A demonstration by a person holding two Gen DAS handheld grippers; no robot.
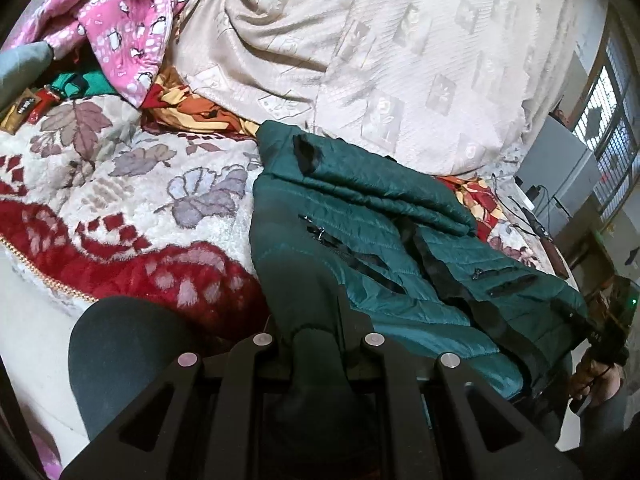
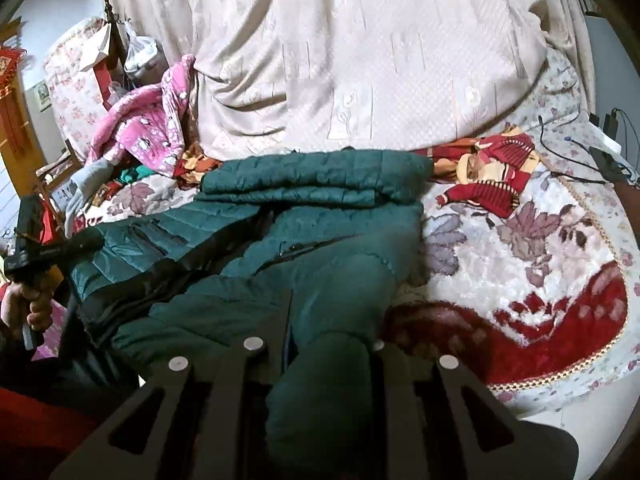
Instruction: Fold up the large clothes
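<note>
Both jaws were clamped on the green jacket (image 1: 360,216): left gripper (image 1: 308,320), right gripper (image 2: 332,320). The folded sleeves lay at twelve o'clock, long axis three-to-nine, both hands equally near.

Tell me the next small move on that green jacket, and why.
Probably carry the near hem forward over the body. Both grippers, left and right, are shut on the green jacket, its sleeves already lie folded across the far end, and the body is still spread on the blanket.
</note>
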